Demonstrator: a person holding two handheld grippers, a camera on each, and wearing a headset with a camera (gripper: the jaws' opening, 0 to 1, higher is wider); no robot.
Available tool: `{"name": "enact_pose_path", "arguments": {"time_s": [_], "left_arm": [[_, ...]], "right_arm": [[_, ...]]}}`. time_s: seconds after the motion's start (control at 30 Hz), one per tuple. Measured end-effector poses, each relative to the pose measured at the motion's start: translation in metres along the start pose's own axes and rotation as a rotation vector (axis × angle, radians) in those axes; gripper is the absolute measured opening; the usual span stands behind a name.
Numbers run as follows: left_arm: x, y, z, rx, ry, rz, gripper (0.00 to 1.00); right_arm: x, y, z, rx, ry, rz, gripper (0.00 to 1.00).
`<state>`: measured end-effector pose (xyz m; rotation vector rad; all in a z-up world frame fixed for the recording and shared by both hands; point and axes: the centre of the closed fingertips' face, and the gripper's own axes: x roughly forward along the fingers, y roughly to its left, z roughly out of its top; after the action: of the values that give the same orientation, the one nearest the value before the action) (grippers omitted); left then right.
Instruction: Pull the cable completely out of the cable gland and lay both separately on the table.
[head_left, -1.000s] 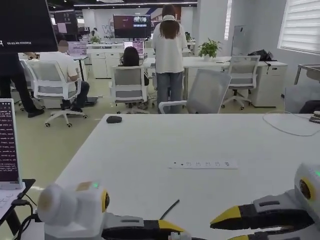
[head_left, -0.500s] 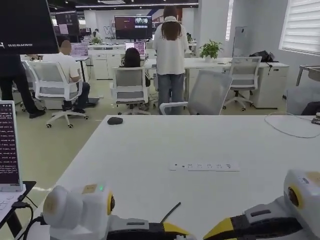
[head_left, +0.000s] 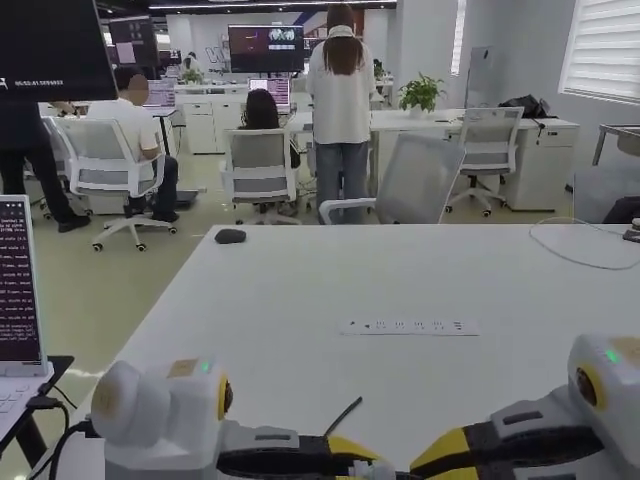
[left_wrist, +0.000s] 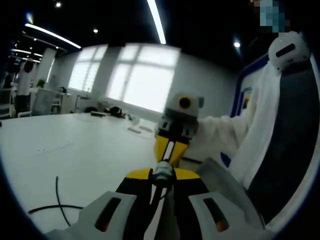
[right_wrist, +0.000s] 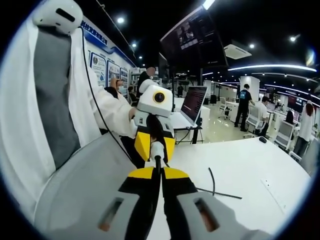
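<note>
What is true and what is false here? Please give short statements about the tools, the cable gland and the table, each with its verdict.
1. The left tool grips the cable gland. True.
2. The right tool is open and empty. False: it is shut on the cable.
3. A power strip lies on the table. True.
4. The cable gland lies on the table. False: the left tool holds it above the table.

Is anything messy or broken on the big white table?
Nothing looks broken or spilled. A thin black cable lies loose and curved on the white table, but that seems part of the job. The flat white power strip lies straight.
</note>
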<state>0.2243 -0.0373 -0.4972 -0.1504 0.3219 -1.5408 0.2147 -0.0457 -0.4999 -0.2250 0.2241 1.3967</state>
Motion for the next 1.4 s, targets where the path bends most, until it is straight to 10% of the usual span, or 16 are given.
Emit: {"name": "enact_pose_path", "arguments": {"time_s": [0.87,1.4], "left_arm": [[-0.007,0.006,-0.002,-0.005,0.002,0.026,0.16],[-0.006,0.01,-0.006,0.008,0.026,0.053,0.16]], "right_arm": [[-0.044,-0.025,-0.075,0.094,0.159,-0.117,0.03],[-0.049,-0.026,-0.081,0.113,0.209,-0.125,0.04]]}}
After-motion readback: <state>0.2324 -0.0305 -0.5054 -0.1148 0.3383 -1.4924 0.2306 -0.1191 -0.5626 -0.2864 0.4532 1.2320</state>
